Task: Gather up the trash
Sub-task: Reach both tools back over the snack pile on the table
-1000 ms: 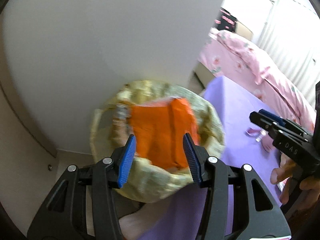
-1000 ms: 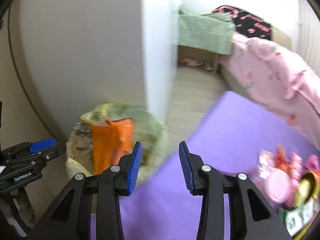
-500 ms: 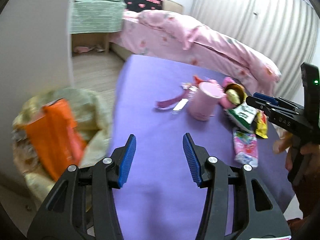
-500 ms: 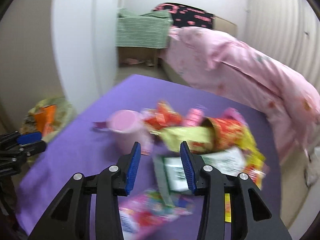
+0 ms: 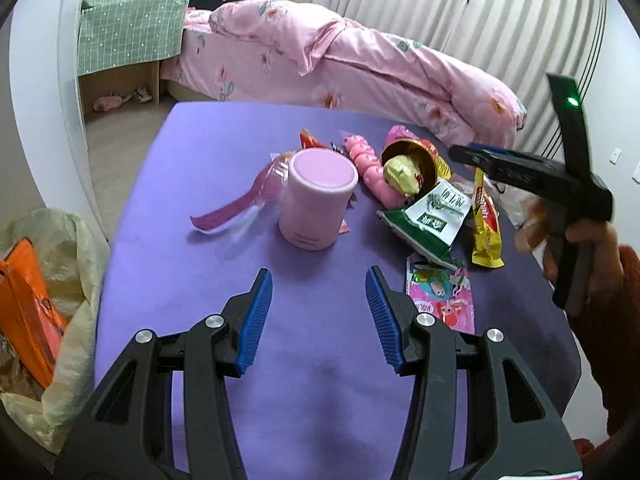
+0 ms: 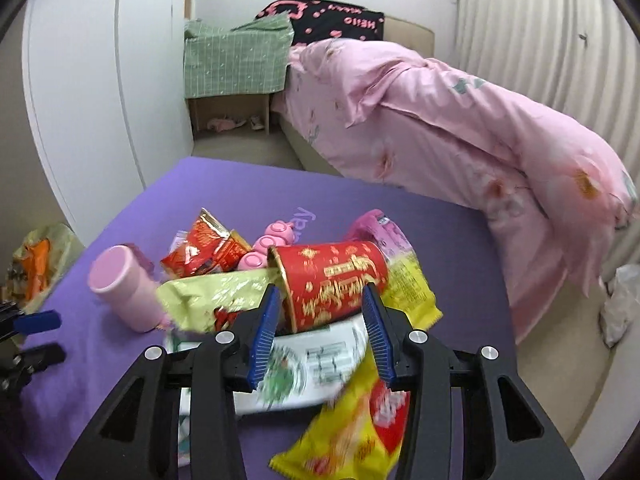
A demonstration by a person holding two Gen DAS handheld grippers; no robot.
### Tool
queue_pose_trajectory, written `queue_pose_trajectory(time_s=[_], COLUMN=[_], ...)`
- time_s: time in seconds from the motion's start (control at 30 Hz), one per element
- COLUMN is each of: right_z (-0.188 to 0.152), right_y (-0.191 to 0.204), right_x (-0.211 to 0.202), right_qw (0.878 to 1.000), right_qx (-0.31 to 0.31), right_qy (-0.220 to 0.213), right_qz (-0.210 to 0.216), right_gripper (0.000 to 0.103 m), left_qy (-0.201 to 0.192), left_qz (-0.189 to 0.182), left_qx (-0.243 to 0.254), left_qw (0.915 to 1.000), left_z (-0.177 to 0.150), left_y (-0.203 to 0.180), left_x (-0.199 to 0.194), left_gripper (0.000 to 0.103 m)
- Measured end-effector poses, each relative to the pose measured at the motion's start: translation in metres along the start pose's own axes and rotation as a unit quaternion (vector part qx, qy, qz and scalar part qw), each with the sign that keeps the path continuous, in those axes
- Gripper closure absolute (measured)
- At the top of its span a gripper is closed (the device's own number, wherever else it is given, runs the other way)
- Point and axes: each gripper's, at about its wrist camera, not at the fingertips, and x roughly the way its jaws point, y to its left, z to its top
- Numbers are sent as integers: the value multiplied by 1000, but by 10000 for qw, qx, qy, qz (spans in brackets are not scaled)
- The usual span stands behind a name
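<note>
Jaws of both grippers gape, empty; red cup lies sideways, mouth leftward.

Purple table, pink cup, red-and-gold paper cup, yellow wrapper, pink floral quilt.

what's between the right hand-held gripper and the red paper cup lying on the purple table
Nothing visible. The right hand-held gripper is open just short of the red paper cup, with only air between its fingertips and the cup's side. Wrappers crowd the cup: a green packet at its mouth, a white-and-green packet underneath.
</note>
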Motion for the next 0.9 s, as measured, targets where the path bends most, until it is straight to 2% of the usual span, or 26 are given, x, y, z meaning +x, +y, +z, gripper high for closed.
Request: queue_pose_trajectory(time_s=[0.07, 0.27, 0.43, 0.6, 0.7, 0.8, 0.9], right_z=[7, 31, 35, 23, 14, 4, -6], right_y=[0, -32, -49, -50, -58, -69, -78], right_x=[15, 33, 46, 26, 12, 2, -6], right_qw=[9999, 9988, 9968, 9985, 9980, 9961, 9949], right_qx=[-79, 491, 743, 500, 602, 875, 1001], right_qy=[17, -17, 231, 56, -40, -88, -140], right_qz=[-88, -66, -167, -231, -194, -44, -4], right_gripper=[63, 63, 63, 63, 63, 63, 63], left_qy=[36, 89, 75, -11, -196, -284, -71], left_qz=[39, 123, -163, -420, -565, -466, -384], left_qx=[-17, -180, -289, 302, 795, 1267, 1491], left_qw=[10000, 9997, 9994, 9987, 9950, 9904, 9881], left_z=[-2, -5, 7, 28, 45, 66, 81], left_y=[2, 15, 9, -30, -58, -78, -89], left_x=[1, -1, 0, 6, 15, 39, 68], left_gripper=[57, 57, 57, 57, 57, 57, 57])
